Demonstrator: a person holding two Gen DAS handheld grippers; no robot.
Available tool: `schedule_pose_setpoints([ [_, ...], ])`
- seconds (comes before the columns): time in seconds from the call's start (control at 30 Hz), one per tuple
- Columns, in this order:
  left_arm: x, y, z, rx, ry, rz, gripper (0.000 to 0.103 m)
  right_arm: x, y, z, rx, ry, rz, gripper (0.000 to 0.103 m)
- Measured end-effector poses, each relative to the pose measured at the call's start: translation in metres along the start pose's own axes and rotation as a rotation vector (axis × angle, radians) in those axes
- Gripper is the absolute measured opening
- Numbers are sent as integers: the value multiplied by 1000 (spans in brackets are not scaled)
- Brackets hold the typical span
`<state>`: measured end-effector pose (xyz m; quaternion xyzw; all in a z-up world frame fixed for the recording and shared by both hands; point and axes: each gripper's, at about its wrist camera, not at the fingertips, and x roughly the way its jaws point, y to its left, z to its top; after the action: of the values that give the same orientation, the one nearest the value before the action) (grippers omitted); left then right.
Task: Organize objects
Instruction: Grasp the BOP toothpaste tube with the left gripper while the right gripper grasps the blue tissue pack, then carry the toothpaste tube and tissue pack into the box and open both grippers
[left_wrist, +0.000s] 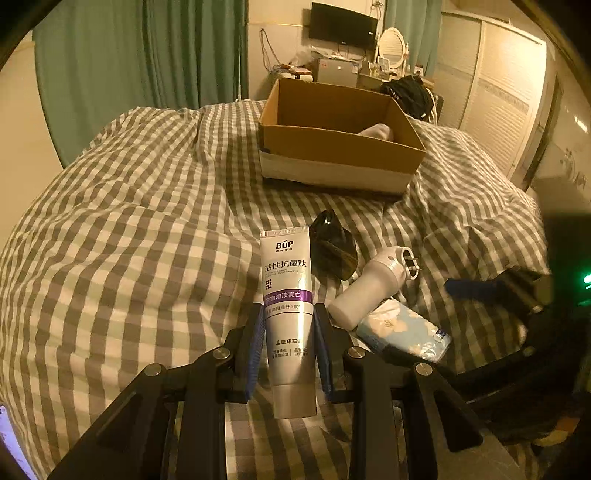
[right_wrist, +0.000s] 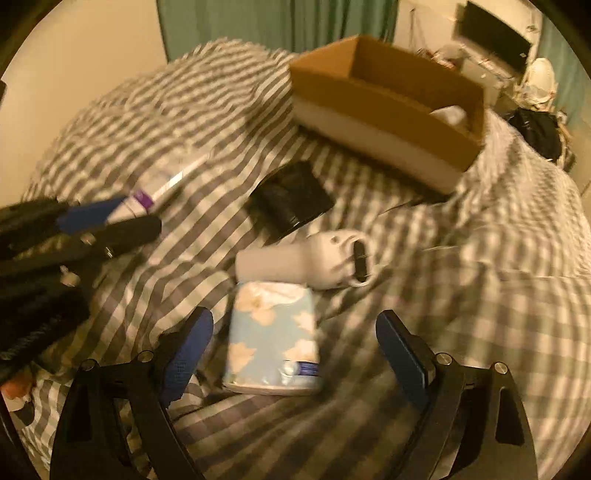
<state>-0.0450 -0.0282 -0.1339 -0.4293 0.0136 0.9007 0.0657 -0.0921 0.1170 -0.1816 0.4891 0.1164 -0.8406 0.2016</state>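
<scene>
My left gripper (left_wrist: 289, 314) is shut on a white toothpaste tube (left_wrist: 290, 295) with a purple band, held above the checked bedspread (left_wrist: 140, 229); in the right wrist view the same tube (right_wrist: 155, 192) and left gripper (right_wrist: 110, 218) show at the left. My right gripper (right_wrist: 295, 328) stands open over a blue floral tissue pack (right_wrist: 273, 339), its fingers either side and apart from it. A white bottle (right_wrist: 303, 262) with a loop cap lies just beyond the pack. A dark glossy object (right_wrist: 291, 199) lies further on. The cardboard box (left_wrist: 332, 133) sits at the back with a white item (left_wrist: 376, 131) inside.
The bed's rumpled cover rises in folds right of the bottle (left_wrist: 461, 221). Green curtains (left_wrist: 129, 66), a desk with a monitor (left_wrist: 343, 26) and a wardrobe (left_wrist: 491, 92) stand beyond the bed. The right gripper's arm (left_wrist: 509, 291) shows at the right edge.
</scene>
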Motion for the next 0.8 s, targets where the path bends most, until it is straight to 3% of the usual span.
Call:
schedule_pose_setpoints([
  [0.07,-2,2,0,-4,-2,-2,26,7,2,-1,-5,29,13,82],
  [0.13,-5,3,-1,-5,-7,-4,26,12,6,-2,-17,51,17,54],
  [0.17,-7,4,-2,-6,-10,-3,26,15,7,-4,-19,63,20,52],
  [0.3,-13,5,-2,-9,-23,-3,26,11,8,-7,-18,55,11,51],
  [0.57,-26,0,6,-2,-54,6,26,-37,-1,-1,40,-96,6,50],
  [0.8,-36,-6,42,16,-106,2,26,-80,-8,24,33,-200,6,50],
])
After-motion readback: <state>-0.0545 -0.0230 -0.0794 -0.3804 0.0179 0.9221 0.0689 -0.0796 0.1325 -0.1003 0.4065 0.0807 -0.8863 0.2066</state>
